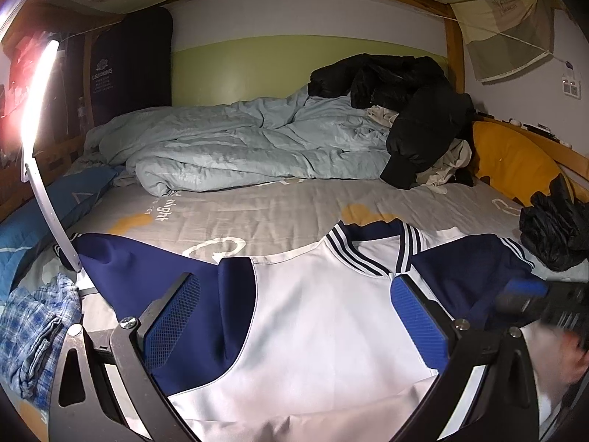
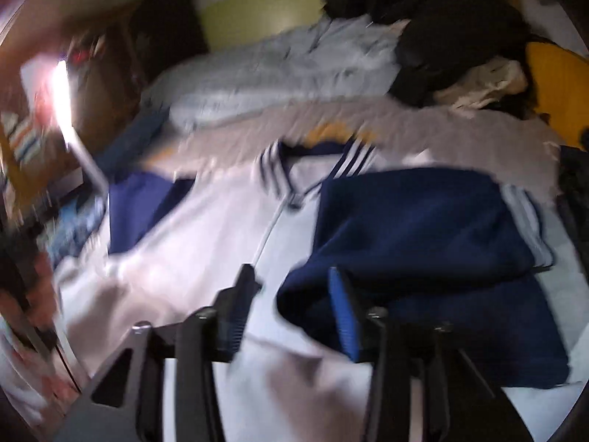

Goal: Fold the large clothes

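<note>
A white jacket (image 1: 316, 316) with navy sleeves and a striped collar (image 1: 371, 254) lies spread face up on the grey bedsheet (image 1: 279, 213). My left gripper (image 1: 294, 316) hovers over its chest, jaws wide open, nothing between the blue pads. The left navy sleeve (image 1: 154, 276) lies flat beside the left finger. In the blurred right wrist view, the right navy sleeve (image 2: 423, 228) lies folded over the jacket's right side. My right gripper (image 2: 291, 305) is over the sleeve's near end with its fingers apart and not pressing on cloth. It also shows, blurred, as the right gripper (image 1: 545, 302) with a hand behind it.
A crumpled pale blue duvet (image 1: 239, 147) and a heap of black clothes (image 1: 405, 110) fill the far half of the bed. A yellow pillow (image 1: 511, 162) and a black garment (image 1: 556, 232) sit right; a lit lamp (image 1: 36, 92), blue pillow (image 1: 44, 213) and plaid cloth (image 1: 33, 331) left.
</note>
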Demonstrator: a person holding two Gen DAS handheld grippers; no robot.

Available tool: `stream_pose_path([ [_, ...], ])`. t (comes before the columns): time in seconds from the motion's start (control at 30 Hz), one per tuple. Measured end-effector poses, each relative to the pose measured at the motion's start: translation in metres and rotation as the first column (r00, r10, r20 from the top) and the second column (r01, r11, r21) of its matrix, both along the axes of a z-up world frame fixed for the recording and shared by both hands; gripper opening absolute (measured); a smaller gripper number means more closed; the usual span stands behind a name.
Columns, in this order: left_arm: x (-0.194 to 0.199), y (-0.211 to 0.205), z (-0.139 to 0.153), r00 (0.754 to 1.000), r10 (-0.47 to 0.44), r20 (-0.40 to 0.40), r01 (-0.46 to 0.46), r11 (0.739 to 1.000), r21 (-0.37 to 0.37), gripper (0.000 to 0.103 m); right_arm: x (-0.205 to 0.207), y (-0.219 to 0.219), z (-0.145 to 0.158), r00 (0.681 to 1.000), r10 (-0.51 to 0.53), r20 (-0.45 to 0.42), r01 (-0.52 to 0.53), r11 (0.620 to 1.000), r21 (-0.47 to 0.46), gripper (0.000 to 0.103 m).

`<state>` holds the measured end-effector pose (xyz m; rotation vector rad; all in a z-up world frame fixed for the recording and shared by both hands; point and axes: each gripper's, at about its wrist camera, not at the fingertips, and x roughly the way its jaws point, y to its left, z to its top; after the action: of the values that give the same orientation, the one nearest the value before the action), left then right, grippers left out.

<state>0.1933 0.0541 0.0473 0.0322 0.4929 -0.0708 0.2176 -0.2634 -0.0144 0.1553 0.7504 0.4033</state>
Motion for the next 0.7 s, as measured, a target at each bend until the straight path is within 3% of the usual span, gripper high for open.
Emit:
stream_pose_path([
  [0.13,0.0,-0.001,0.0,1.0,0.001,-0.001,-0.001,1.0,0.001,0.103,0.002,-0.044,0.021,0.984,-0.167,0.058,0.166,0.986,0.027,0.054],
  [0.23,0.001,-0.002,-0.002,1.0,-0.003,-0.004,0.003,1.0,0.005,0.103,0.017,-0.076,0.023,0.955,-0.289,0.062,0.292,0.955,-0.052,0.059],
  [0.33,0.002,-0.004,-0.006,1.0,-0.005,-0.013,0.005,1.0,0.012,0.103,0.041,-0.113,0.007,0.92,-0.39,-0.044,0.384,0.917,-0.11,0.062],
  [0.47,0.004,-0.006,-0.01,1.0,-0.014,-0.027,0.015,1.0,0.02,0.103,0.064,-0.155,-0.027,0.877,-0.42,-0.234,0.417,0.907,-0.066,0.065],
  [0.6,0.002,-0.01,-0.011,1.0,-0.014,-0.011,0.014,0.999,0.039,0.103,0.076,-0.181,-0.049,0.835,-0.438,-0.332,0.479,0.876,0.05,0.065],
  [0.7,0.001,-0.012,-0.013,0.999,-0.028,-0.015,0.029,0.999,0.044,0.103,0.082,-0.181,-0.054,0.844,-0.427,-0.325,0.473,0.878,0.072,0.065],
])
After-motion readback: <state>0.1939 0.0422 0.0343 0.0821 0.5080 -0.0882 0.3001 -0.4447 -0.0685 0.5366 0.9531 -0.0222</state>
